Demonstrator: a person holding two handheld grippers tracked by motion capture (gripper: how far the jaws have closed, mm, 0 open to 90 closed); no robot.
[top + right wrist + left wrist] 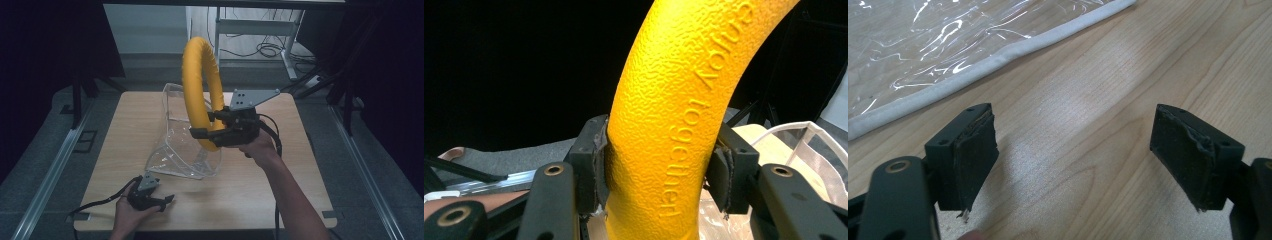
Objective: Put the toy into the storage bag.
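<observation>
Yellow ring (202, 90) clamped in right gripper (216, 131) fingers above wooden table (280, 185); left gripper (159, 202) fingers spread, empty.

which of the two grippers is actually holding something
The right gripper: its jaws are clamped on the yellow ring, held upright over the clear plastic bag. The left gripper sits open and empty near the table's front edge.

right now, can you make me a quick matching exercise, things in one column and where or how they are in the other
Things:
1. yellow ring
2. clear plastic bag
3. left gripper
4. right gripper

States:
a. open, low over bare wood
b. shut on the ring
c. standing on the table, white-trimmed
d. held upright above the table

Pairs: 1-d, 2-c, 3-a, 4-b
</observation>
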